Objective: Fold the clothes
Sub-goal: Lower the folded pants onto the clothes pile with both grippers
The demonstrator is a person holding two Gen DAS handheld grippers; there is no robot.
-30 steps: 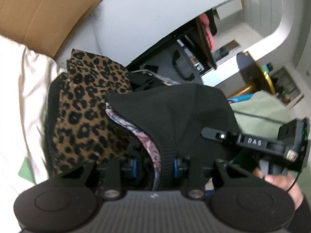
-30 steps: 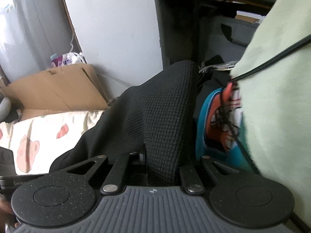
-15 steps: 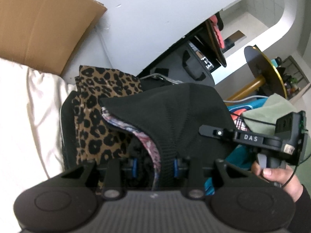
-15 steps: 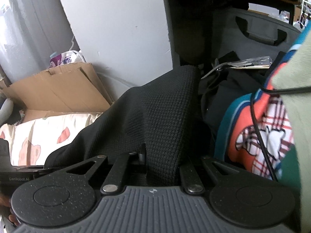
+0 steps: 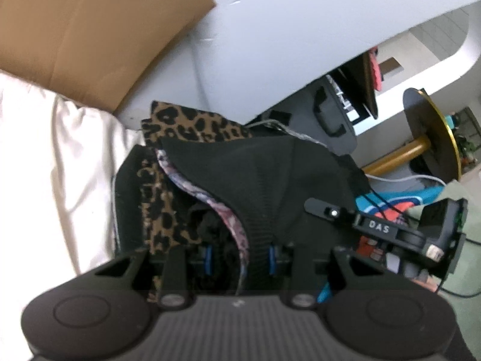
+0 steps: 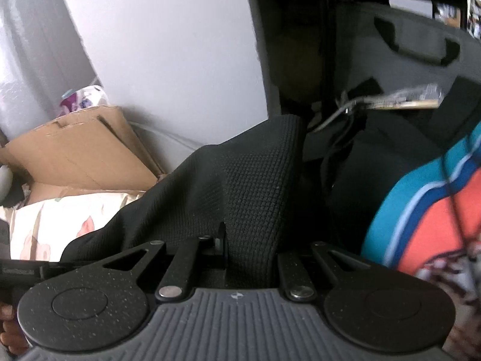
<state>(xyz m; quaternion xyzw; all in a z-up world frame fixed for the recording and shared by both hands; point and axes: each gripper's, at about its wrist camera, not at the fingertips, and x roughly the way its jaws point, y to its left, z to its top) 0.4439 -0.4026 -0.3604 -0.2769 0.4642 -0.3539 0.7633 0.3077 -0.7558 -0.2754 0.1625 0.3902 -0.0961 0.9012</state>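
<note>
Above the heap of clothes (image 5: 180, 150), your left gripper (image 5: 239, 258) and right gripper (image 6: 251, 249) each clench the black knit garment (image 6: 240, 186); no fold is visible yet.

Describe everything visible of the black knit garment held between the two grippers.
The black knit garment is a dark waffle-textured fabric with a ribbed edge and a pinkish patterned lining along its curved hem. It is lifted and draped between both tools: the left gripper pinches its ribbed edge, and the right gripper is clamped on a fold. It hangs slack over a leopard-print garment.
</note>
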